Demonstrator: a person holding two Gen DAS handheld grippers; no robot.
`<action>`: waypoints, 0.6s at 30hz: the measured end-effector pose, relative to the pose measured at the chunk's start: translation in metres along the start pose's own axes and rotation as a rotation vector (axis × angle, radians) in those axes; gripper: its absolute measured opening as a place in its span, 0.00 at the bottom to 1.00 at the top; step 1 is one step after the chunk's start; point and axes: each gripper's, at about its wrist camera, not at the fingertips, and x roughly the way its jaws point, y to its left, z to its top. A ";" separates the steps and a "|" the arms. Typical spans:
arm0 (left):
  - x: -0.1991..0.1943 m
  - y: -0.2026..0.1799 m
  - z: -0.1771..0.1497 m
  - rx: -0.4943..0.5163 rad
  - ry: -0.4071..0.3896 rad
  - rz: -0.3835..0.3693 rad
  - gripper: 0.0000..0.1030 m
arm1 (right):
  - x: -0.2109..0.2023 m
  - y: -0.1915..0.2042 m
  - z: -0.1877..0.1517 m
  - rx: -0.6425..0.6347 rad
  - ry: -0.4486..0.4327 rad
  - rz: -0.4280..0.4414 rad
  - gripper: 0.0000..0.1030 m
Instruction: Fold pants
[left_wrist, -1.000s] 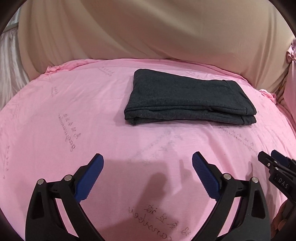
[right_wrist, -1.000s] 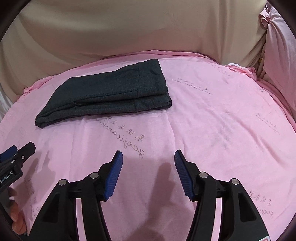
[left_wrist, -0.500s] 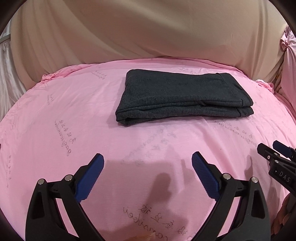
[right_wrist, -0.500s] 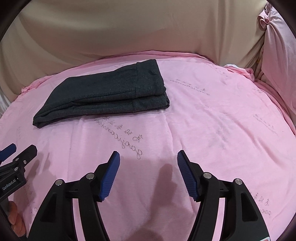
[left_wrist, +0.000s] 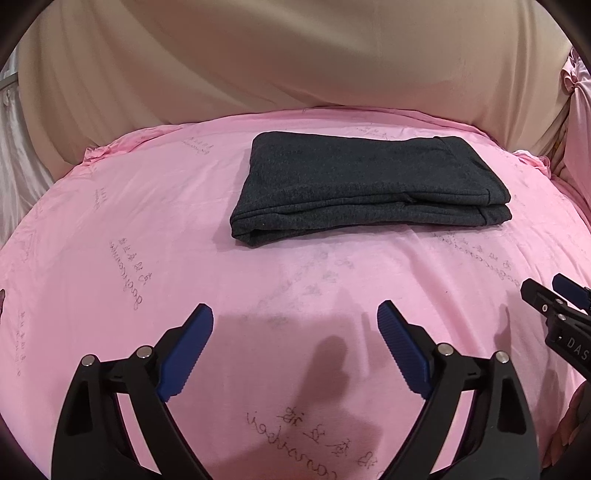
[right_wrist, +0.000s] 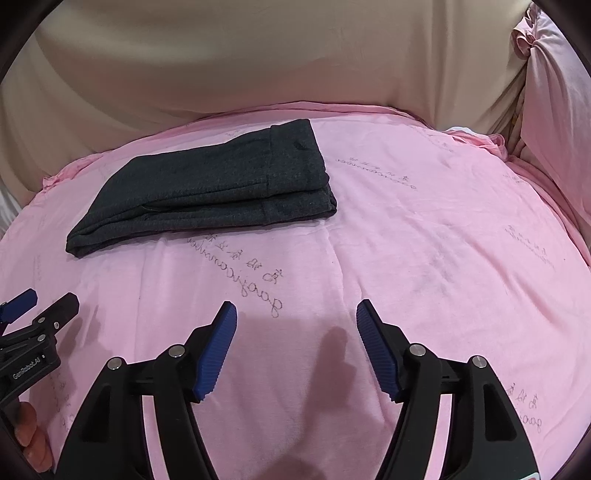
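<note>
Folded dark pants (left_wrist: 369, 192) lie on the pink worktop (left_wrist: 147, 221); both tools (left (left_wrist: 295, 354), right (right_wrist: 295, 350)) have drawn back, gaping and empty, so folding appears complete.

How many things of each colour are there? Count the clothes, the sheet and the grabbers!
Dark grey: 1, the folded pants
Pink: 1, the sheet
Black with blue pads: 2, the left gripper and the right gripper, both open and holding nothing
Total: 4
</note>
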 end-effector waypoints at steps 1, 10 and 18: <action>0.000 0.000 0.000 0.001 0.000 0.003 0.86 | 0.000 0.000 0.000 0.000 0.001 0.000 0.65; -0.010 -0.002 -0.001 0.018 -0.053 0.002 0.85 | 0.001 0.000 0.001 0.000 0.006 0.003 0.66; -0.007 -0.004 0.000 0.032 -0.040 0.003 0.86 | -0.001 0.001 0.000 0.006 0.002 0.002 0.70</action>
